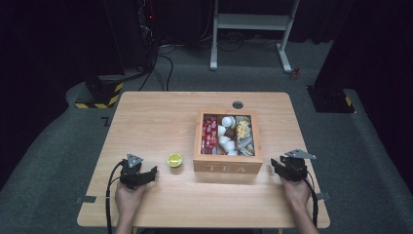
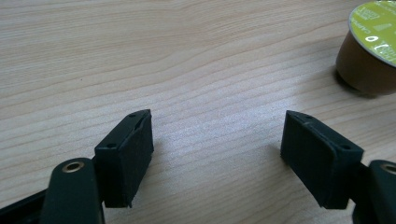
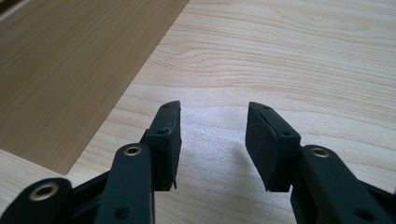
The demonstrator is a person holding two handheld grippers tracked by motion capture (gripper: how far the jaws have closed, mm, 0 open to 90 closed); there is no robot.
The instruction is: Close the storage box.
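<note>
Nearby, a brown capsule (image 2: 369, 51) with a lime-green lid stands upright beside the spread, empty left hand-held gripper (image 2: 217, 154).

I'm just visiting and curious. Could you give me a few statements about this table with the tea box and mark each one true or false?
1. The wooden tea box stands open, with packets and small cups inside. True.
2. The green-lidded capsule lies inside the box. False: it stands on the table, left of the box.
3. The left gripper grips the capsule. False: its jaws are open, with bare table between them.
4. The right gripper is open, beside the box's right side. True.
</note>
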